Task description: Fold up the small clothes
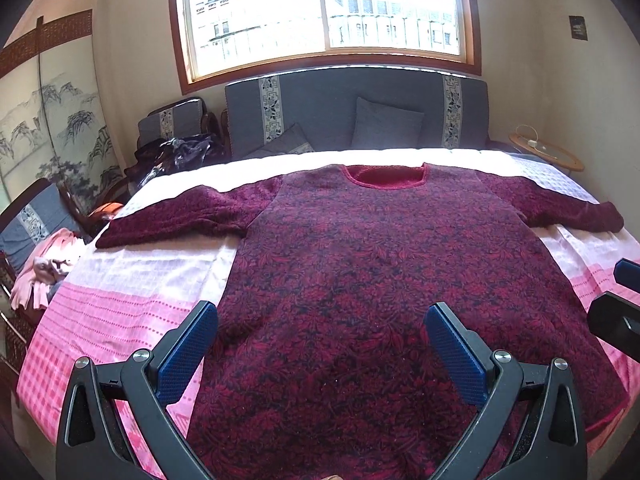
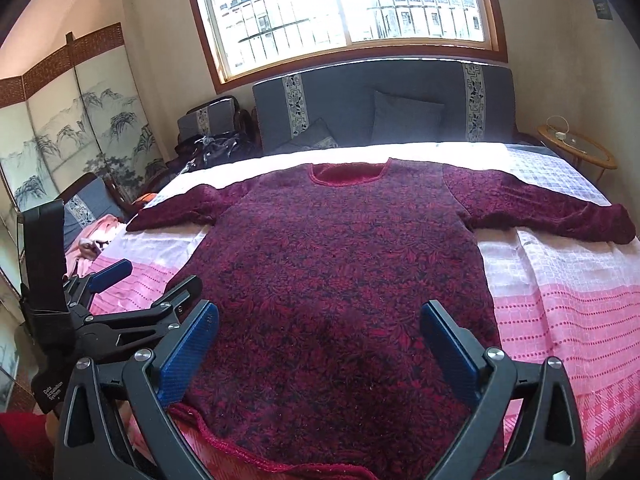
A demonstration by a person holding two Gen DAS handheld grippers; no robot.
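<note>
A bed (image 1: 132,292) under a pink-and-white checked cover fills the room below the window (image 1: 324,12). Spread flat on it lies a maroon floral sweater (image 1: 380,280), neckline towards the grey headboard (image 1: 352,108) and both sleeves stretched out sideways. The left gripper (image 1: 320,332) hovers over the hem with fingers spread (nothing between them); the right gripper (image 2: 318,332) likewise gapes wide above the sweater's lower part.

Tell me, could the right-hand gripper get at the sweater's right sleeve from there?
Probably yes. The right gripper is open above the sweater, and the right sleeve lies flat on the pink bedspread with nothing on it or between.
</note>
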